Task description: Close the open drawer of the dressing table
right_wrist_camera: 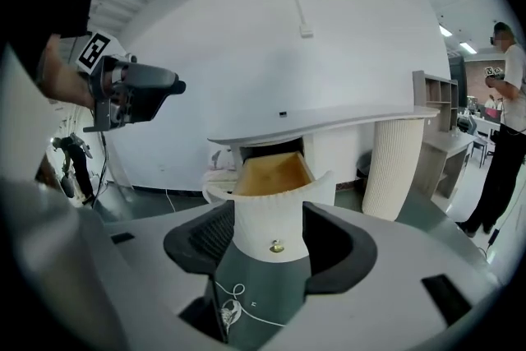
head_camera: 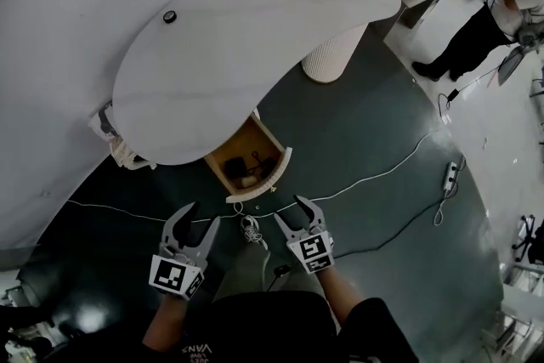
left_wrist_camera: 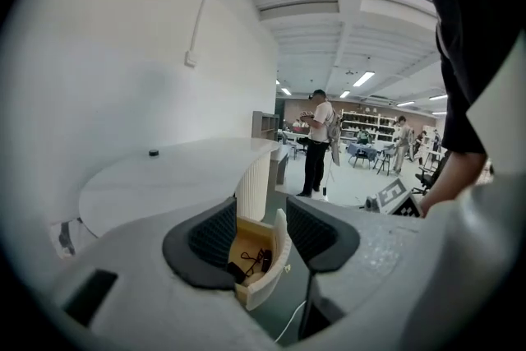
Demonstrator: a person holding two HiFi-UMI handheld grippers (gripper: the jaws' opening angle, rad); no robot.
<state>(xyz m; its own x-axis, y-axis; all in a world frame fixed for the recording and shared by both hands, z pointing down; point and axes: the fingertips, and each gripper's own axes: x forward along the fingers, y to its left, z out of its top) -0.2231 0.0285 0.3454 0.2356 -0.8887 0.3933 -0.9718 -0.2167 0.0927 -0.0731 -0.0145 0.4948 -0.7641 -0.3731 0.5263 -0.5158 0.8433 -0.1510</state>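
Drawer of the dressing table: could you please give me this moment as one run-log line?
drawer: open | left hand-held gripper: open, empty | right hand-held gripper: open, empty, facing drawer front

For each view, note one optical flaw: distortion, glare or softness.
Head view: the wide-angle lens bows the dressing table top, and a light glares off the dark floor at lower left. Left gripper view: round black vignette, near foreground soft, the open drawer sharper. Right gripper view: fisheye bulges the white wall into a dome.

Head view: steeply down. Gripper views: low, close, facing drawer (right_wrist_camera: 271, 214); all three share it.
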